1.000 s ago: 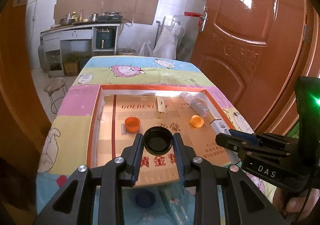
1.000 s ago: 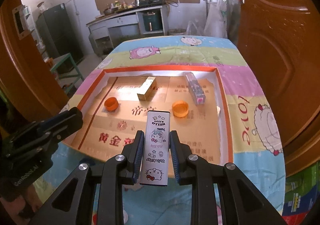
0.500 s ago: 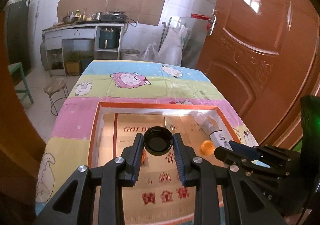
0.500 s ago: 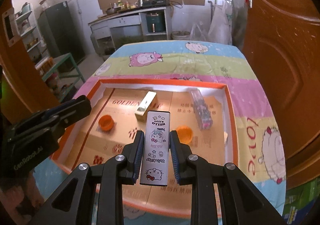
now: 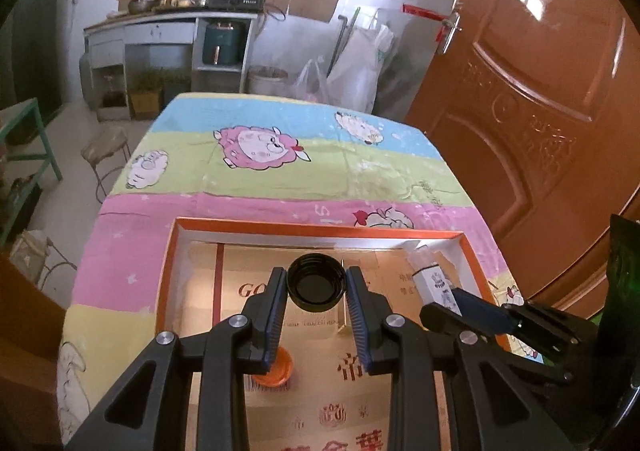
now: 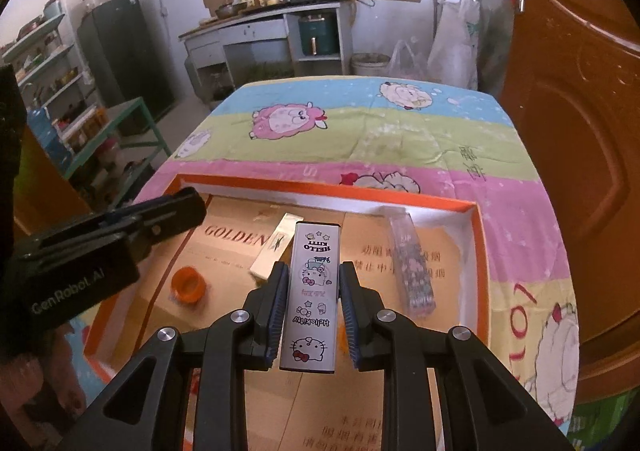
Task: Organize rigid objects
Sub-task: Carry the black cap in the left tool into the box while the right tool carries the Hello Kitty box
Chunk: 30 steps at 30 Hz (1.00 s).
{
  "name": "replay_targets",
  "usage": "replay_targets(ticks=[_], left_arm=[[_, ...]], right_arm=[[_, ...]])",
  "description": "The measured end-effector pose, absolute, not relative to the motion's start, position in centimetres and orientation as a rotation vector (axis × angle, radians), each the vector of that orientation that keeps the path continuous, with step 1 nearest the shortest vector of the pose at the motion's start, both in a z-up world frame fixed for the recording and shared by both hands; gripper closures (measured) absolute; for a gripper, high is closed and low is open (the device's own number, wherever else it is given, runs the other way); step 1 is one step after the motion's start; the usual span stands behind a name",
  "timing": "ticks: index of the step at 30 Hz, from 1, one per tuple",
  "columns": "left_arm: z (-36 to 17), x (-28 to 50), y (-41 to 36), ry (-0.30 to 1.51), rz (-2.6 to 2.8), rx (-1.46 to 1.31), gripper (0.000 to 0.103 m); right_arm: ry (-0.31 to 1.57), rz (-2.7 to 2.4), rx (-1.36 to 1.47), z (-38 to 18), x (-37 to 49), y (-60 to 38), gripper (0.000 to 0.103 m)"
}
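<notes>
Where the left wrist view looks down over the table, the left gripper [image 5: 316,291] is pinched on a black cap [image 5: 317,281], open side up, its fingers [image 5: 276,311] narrowed to the cap's width and pressing its rim from both sides. The cap hangs above an orange-rimmed tray [image 5: 320,229] lined with printed cardboard, which sits on a cartoon-sheep tablecloth [image 5: 260,143]. An orange cap [image 5: 280,369] lies in the tray at about 7 o'clock from the black one, partly hidden by the left finger. At 3 o'clock the right gripper [image 5: 452,301] reaches in, a white box end showing at its tip.

From the right wrist view, the right gripper [image 6: 313,303] is nearly closed, clamped on the long sides of a slim white Hello Kitty box [image 6: 314,291] held lengthwise over the tray [image 6: 482,271]. A gold box [image 6: 276,251] lies just beyond at 11 o'clock, the orange cap [image 6: 188,285] at 9 o'clock, a clear patterned case [image 6: 412,267] at 2 o'clock. The left gripper's body [image 6: 112,243] fills the 9 o'clock edge.
</notes>
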<state>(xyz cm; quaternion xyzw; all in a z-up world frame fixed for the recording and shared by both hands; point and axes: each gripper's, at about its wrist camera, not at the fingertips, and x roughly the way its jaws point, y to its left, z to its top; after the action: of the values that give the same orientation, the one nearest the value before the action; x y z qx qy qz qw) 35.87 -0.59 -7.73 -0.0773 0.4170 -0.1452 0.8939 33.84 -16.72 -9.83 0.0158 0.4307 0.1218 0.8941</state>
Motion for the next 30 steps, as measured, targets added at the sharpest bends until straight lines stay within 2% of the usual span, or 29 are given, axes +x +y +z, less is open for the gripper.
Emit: replay_targets(ticks=[12,30], left_arm=[[-10.4,39.3,-1.4,0.975,-0.272,-0.147,0.073],[-11.8,40.6,-1.4,1.007,-0.237,-0.120,0.073]], right_arm=[[0.946,0.250,0.017,-11.6,38.1,-16.6,0.077],[0.999,0.232,-0.010,-13.3,39.4,-15.9,0.076]])
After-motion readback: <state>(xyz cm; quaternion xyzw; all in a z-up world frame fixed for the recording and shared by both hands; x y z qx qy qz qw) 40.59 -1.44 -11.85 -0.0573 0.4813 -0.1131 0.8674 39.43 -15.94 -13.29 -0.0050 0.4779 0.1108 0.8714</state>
